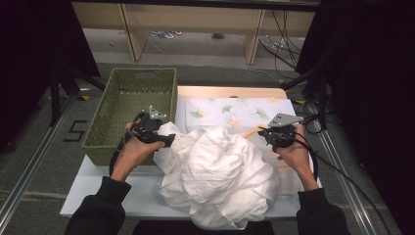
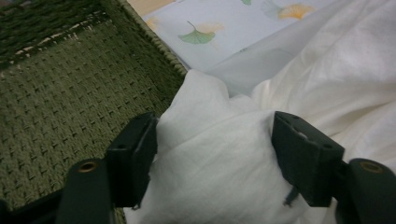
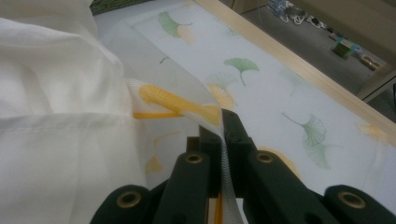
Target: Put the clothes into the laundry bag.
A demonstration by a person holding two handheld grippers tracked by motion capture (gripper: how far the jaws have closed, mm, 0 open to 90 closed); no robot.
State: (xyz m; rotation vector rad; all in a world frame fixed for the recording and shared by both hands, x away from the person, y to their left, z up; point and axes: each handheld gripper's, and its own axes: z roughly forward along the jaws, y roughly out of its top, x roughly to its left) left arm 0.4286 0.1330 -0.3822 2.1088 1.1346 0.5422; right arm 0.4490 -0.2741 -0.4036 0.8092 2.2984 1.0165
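Observation:
A big crumpled white cloth (image 1: 220, 166) is heaped in the middle of the table. My left gripper (image 1: 169, 139) reaches into its left edge, right beside the green woven basket (image 1: 98, 147). In the left gripper view its jaws (image 2: 215, 140) stand wide apart with a loose fold of the white cloth (image 2: 219, 177) bulging between them. My right gripper (image 1: 262, 132) is at the cloth's right side. In the right gripper view it (image 3: 224, 121) is shut on the cloth's thin hem (image 3: 205, 112), which runs down between the pads; a yellow leaf print shows at that corner.
A sheet printed with ginkgo leaves (image 1: 230, 110) covers the table behind the heap, with a wooden edge (image 1: 230, 91) beyond it. The basket's inside (image 2: 60, 102) holds nothing. A white board (image 1: 98, 191) lies under everything. Cables (image 1: 337, 171) trail from the right gripper.

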